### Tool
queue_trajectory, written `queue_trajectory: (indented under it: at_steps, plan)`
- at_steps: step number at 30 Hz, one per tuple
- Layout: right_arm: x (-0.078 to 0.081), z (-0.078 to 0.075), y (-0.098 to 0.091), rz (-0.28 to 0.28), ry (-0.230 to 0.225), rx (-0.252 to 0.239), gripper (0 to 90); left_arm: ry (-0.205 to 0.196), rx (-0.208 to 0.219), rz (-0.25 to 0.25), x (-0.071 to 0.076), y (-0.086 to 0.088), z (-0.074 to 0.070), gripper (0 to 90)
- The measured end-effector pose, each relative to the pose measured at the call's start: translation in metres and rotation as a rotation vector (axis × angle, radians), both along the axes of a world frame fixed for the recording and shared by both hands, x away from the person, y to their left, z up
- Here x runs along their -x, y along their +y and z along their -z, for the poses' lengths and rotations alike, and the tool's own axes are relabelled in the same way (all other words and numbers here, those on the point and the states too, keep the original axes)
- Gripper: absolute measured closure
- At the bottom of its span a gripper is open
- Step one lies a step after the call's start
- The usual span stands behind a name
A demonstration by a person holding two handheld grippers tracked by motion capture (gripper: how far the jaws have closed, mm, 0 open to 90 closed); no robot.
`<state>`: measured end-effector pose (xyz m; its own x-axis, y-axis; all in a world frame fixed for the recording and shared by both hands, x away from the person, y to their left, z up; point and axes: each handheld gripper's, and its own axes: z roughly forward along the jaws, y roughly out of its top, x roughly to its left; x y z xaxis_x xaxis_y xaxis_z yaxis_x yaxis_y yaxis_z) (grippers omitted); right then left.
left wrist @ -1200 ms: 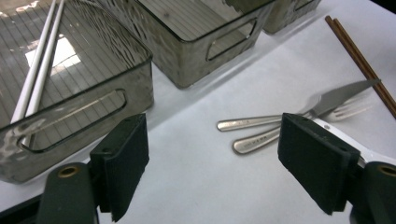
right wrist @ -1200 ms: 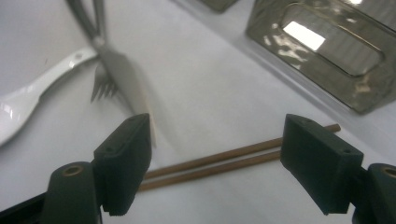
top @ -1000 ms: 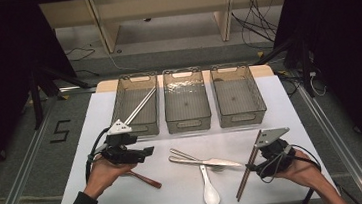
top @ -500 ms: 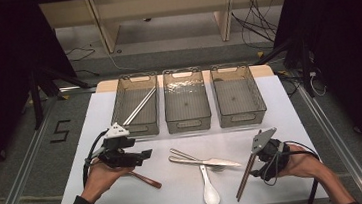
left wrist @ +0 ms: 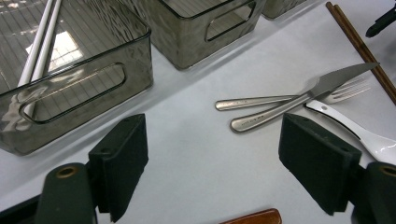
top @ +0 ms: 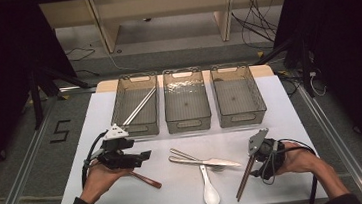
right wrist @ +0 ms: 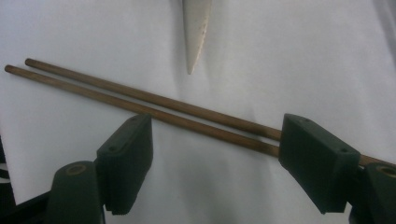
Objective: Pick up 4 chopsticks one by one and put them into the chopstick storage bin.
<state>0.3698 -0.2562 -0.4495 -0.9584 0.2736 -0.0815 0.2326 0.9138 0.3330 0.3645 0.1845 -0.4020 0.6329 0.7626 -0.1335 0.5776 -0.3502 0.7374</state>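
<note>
White counter (top: pixel 269 103) carries three bins; only the left bin (top: pixel 118 100) holds white chopsticks (top: pixel 139 106) so far. I hover my right gripper (right wrist: pixel 215 163), jaws wide and just narrowing, over the brown chopsticks (right wrist: pixel 140 105) at near right; left gripper (left wrist: pixel 210 168) waits wide, holding nothing, with knife (left wrist: pixel 299 100), fork (left wrist: pixel 261 100) and spoon (left wrist: pixel 364 135) unsorted.

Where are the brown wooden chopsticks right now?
In the high view the brown chopsticks lie on the white table, front right, beside the white spoon, with the right gripper open over them.

Grey floor (top: pixel 32 146) marked "5" (top: pixel 60 130), a wooden shelf unit (top: pixel 160 13) behind, cables (top: pixel 256 19) trailing, dark surroundings.
</note>
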Motion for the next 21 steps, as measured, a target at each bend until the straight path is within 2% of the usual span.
queue_trajectory:
  at_steps: [2, 15, 21]
  plan:
    - [-0.0014, 0.0025, 0.0007, -0.020, -0.007, 0.010, 27.4, 0.000, -0.004, 0.003, 0.0000, 0.0005, 0.0000, 23.4]
    - [-0.0082, 0.0092, 0.0007, -0.065, -0.002, 0.036, 28.4, -0.006, -0.005, 0.003, 0.0010, 0.0007, -0.0001, 22.6]
    - [-0.0106, 0.0107, 0.0007, -0.076, 0.000, 0.025, 28.8, -0.006, -0.004, 0.004, 0.0015, 0.0000, 0.0000, 22.6]
